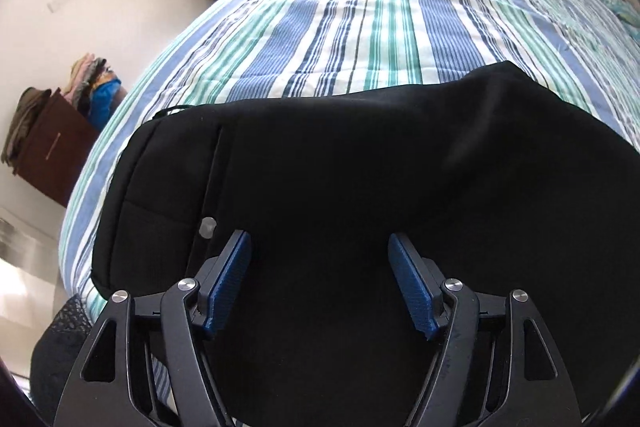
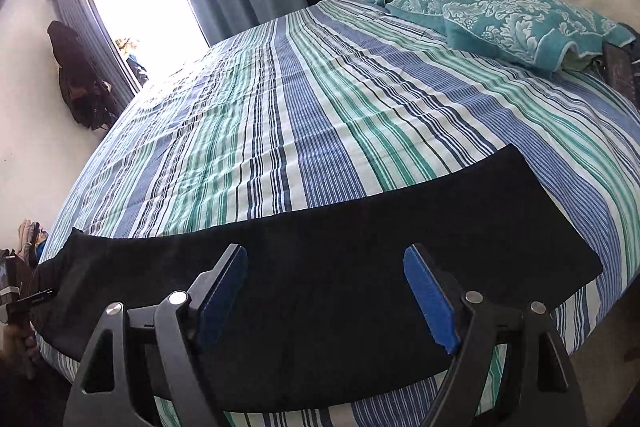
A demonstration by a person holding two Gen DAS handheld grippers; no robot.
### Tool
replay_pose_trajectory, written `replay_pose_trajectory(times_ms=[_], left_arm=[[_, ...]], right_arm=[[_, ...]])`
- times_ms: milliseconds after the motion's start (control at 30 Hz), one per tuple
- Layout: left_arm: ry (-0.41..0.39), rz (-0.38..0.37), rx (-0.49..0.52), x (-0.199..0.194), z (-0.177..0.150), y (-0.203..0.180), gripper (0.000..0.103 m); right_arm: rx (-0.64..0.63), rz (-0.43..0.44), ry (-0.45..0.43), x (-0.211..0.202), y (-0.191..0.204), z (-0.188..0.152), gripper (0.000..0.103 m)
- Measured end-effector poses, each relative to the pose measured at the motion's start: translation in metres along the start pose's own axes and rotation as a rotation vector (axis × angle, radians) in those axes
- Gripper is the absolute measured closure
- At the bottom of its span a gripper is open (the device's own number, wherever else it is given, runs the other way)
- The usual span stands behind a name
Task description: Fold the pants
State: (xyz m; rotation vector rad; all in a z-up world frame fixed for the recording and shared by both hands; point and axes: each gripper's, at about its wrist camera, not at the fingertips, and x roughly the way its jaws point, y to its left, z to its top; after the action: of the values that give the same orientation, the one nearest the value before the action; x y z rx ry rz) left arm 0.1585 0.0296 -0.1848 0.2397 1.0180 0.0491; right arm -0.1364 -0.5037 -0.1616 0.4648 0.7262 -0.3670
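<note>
Your left gripper [image 1: 320,247] and right gripper [image 2: 324,259] hover wide open, holding nothing, over the black pants [image 2: 360,227] along the bed's [image 2: 320,107] near edge; a shallow pinch may catch one layer only.

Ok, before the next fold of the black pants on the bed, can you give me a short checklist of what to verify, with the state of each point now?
1. Left gripper open and holding nothing: ok.
2. Right gripper open and holding nothing: ok.
3. Black pants lying flat on the striped bedspread, in a long band: ok.
4. Waist end with the metal button in view of the left gripper: ok.
5. Bedspread beyond the pants free of other things, the teal pillow being far off: ok.
6. Layers under the top cloth lined up: cannot tell, hidden.
</note>
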Motion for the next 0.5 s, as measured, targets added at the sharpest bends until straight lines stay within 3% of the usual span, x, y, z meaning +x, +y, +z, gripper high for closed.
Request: replay_pose_trajectory(times_ms=[200,267,333,367,433,500], left_arm=[[-0.044,-0.109,-0.098,-0.008,0.007,0.016,0.018],[-0.054,-0.044,-0.093,0.000,0.015,0.022,0.016],[0.032,0.065,-0.104,0.026,0.020,0.033,0.015],[0.066,0.054,-0.141,0.036,0.020,0.042,0.012],[0.062,0.021,-0.216,0.033,0.021,0.056,0.013],[0.040,-0.028,-0.226,0.020,0.022,0.057,0.016]], right_arm=[[0.067,0.002,-0.019,-0.003,-0.009,0.005,0.022],[0.069,0.001,-0.019,-0.002,-0.007,0.006,0.022],[0.059,0.000,-0.012,0.000,-0.005,0.007,0.022],[0.052,0.000,-0.007,0.001,-0.003,0.008,0.022],[0.040,0.002,-0.007,0.002,0.000,0.007,0.022],[0.030,0.002,-0.019,-0.001,0.002,0.007,0.022]])
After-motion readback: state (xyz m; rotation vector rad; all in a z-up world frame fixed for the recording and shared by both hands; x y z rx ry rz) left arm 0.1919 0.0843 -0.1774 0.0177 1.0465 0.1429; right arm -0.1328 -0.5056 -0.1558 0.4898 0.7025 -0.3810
